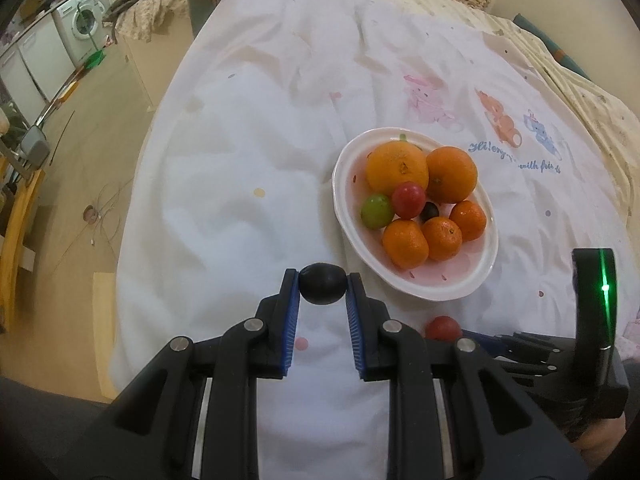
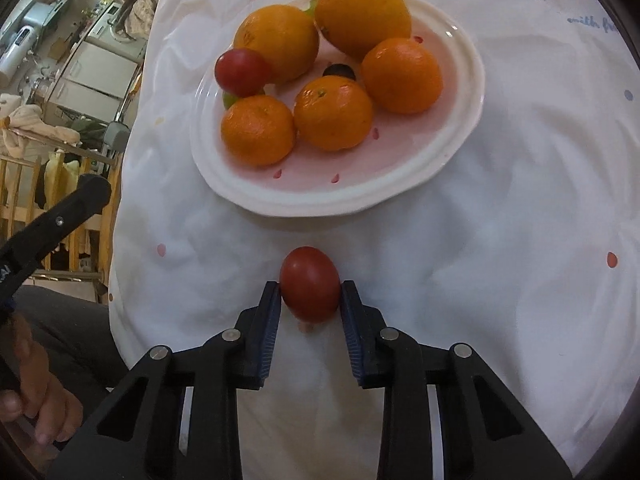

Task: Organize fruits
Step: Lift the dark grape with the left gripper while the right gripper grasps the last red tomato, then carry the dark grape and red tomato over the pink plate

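Note:
My left gripper [image 1: 323, 280] is shut on a dark plum [image 1: 323, 285], just left of and in front of the white plate [image 1: 440, 292]. The plate [image 2: 320, 200] holds several oranges [image 1: 398, 168], a red plum [image 1: 408, 200], a green fruit [image 1: 377, 211] and a small dark fruit [image 1: 430, 211]. My right gripper [image 2: 310, 286] is shut on a red plum [image 2: 310, 283], which touches or hangs just above the white cloth in front of the plate. That red plum [image 1: 442, 328] also shows in the left wrist view, beside the right gripper's body [image 1: 592, 320].
The fruits lie on a white printed cloth [image 1: 260, 140] over a bed or table. Its left edge drops to a wooden floor [image 1: 80, 160]. A washing machine [image 1: 80, 20] and cabinets stand far left. A wooden railing [image 2: 24, 184] is at the left.

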{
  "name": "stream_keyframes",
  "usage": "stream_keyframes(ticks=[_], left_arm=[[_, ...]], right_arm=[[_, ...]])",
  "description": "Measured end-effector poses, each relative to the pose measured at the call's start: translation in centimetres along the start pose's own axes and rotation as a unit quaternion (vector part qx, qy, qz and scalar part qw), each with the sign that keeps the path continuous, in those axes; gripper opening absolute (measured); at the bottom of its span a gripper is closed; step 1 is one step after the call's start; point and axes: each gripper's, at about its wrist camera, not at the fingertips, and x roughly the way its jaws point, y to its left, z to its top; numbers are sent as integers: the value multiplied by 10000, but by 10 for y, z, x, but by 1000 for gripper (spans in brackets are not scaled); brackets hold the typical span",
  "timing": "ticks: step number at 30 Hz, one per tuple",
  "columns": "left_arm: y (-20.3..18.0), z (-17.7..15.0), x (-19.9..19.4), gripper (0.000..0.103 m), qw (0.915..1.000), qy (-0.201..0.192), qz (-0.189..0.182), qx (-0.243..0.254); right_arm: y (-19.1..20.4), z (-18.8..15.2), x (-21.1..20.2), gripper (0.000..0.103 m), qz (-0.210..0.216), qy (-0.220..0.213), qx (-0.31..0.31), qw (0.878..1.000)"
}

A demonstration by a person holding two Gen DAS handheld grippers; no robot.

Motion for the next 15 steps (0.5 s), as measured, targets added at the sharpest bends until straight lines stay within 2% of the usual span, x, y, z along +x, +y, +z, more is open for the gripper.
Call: stream_keyframes(ticks=[9,15], left_arm=[[-1,-3,0,20,9998,-117,81,99],[-4,-7,-1,20,9993,-278,122,218]], right_arm=[[-14,-3,-20,32,55,-264,294,9992],[-33,-4,-46,32,-56,-665,708,9953]])
